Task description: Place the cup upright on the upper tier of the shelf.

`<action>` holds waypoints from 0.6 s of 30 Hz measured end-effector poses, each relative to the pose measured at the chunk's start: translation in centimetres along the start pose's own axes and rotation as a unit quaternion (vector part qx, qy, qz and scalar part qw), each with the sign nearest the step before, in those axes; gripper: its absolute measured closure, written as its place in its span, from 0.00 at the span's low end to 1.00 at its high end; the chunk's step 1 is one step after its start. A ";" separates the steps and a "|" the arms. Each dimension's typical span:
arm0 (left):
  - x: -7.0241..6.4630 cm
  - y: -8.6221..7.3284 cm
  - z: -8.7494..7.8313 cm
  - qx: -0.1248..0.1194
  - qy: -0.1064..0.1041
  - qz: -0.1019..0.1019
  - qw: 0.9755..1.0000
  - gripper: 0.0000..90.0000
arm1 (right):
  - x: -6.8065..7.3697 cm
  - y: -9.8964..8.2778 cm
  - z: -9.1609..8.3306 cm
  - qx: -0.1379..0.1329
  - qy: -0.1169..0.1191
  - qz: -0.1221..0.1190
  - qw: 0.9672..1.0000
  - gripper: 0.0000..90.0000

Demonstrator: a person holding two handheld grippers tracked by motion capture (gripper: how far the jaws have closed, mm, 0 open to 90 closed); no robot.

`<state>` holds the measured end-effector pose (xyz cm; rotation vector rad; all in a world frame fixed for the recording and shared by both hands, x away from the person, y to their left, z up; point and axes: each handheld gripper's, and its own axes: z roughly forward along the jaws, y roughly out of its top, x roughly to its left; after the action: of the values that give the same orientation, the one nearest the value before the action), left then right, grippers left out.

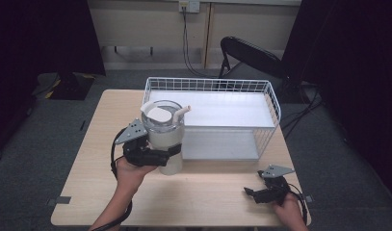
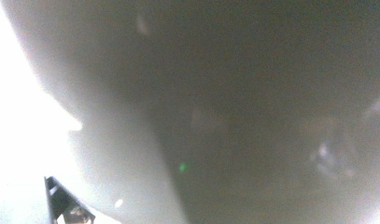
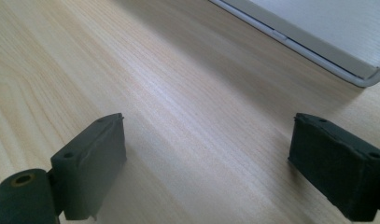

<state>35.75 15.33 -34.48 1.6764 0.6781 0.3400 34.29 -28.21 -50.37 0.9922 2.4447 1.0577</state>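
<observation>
Left gripper grasps one tumbler; right gripper gapes beside one basket.

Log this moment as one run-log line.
left claw: shut on tumbler, upright, held at basket front-left corner | right claw: open, low over table | basket: white board inside

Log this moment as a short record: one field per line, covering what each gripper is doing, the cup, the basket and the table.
left gripper: shut on the tumbler's side
tumbler: pale, upright, clear lid, white straw tilted right
tumbler position: just in front of the basket's left end
right gripper: open, nothing between the jaws, low over the table's near right part
wire basket: white, holds nothing
table: light wood
</observation>
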 end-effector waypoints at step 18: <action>-0.1 3.1 0.8 0.013 -0.007 -0.008 1.000 0.11 | 0.0 0.0 0.0 0.000 0.000 0.000 1.000 0.11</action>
<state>36.89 14.34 -31.65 1.6956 0.6878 0.3076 34.30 -28.21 -50.37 0.9924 2.4449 1.0582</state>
